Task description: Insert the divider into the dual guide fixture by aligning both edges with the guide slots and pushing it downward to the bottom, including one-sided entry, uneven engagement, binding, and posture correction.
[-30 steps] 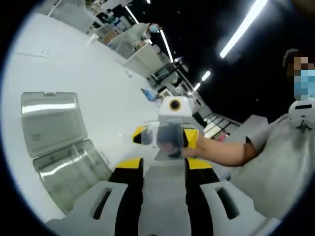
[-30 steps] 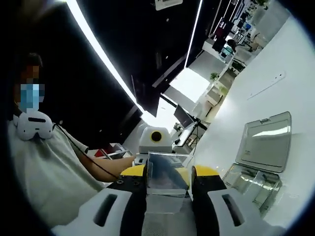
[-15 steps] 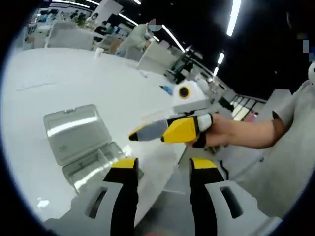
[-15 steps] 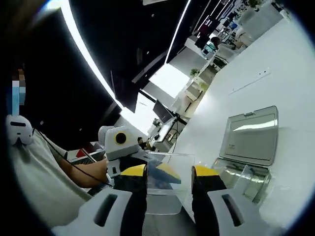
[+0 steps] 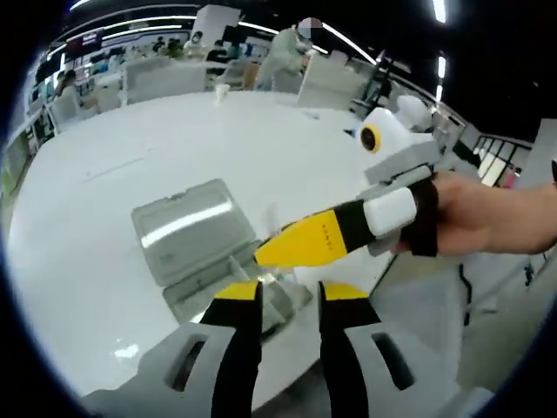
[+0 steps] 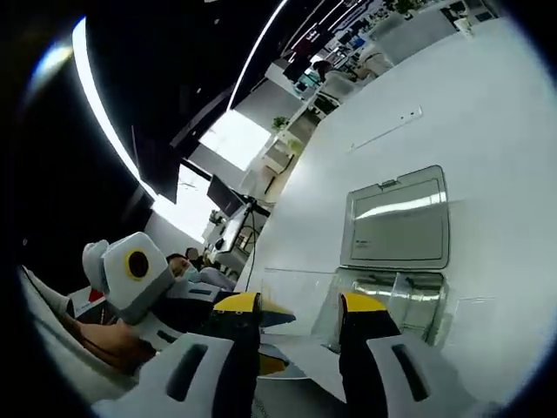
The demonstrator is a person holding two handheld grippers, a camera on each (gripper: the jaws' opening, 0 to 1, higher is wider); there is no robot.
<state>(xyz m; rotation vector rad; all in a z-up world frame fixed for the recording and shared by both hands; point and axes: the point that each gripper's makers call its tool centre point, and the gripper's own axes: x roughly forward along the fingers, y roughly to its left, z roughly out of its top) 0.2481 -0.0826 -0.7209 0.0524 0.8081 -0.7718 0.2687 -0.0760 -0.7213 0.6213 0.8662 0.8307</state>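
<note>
**Divider held above the open clear box**

Divider (image 6: 291, 300), a thin clear plastic sheet, sits between the jaws of the right hand-held gripper (image 6: 298, 306) in the right gripper view, its upper edge a faint line crossing just left of the box. Its lower part runs down between the yellow-tipped jaws, which appear to pinch it, though the transparent sheet is hard to trace there. In the left gripper view the same sheet is barely readable beside the yellow jaw tip of the right hand-held gripper (image 5: 296, 246), which comes in from the right, gripped by a person's hand (image 5: 487, 218) in a black strap.

Just beyond lies the dual guide fixture (image 6: 409, 292), a clear plastic box with inner partitions, and its hinged lid (image 6: 396, 219) is laid open flat behind it. In the left gripper view the box (image 5: 239, 292) sits just ahead of the jaws and the lid (image 5: 187, 231) lies beside it.

The left hand-held gripper (image 5: 289, 300) has its jaws parted with nothing between them, hovering near the box edge.

Everything rests on a wide white surface (image 5: 113, 174), bare around the box. The room behind is a large open hall with dark ceiling, long strip lights (image 6: 100, 131), more white tables and several people far off.
</note>
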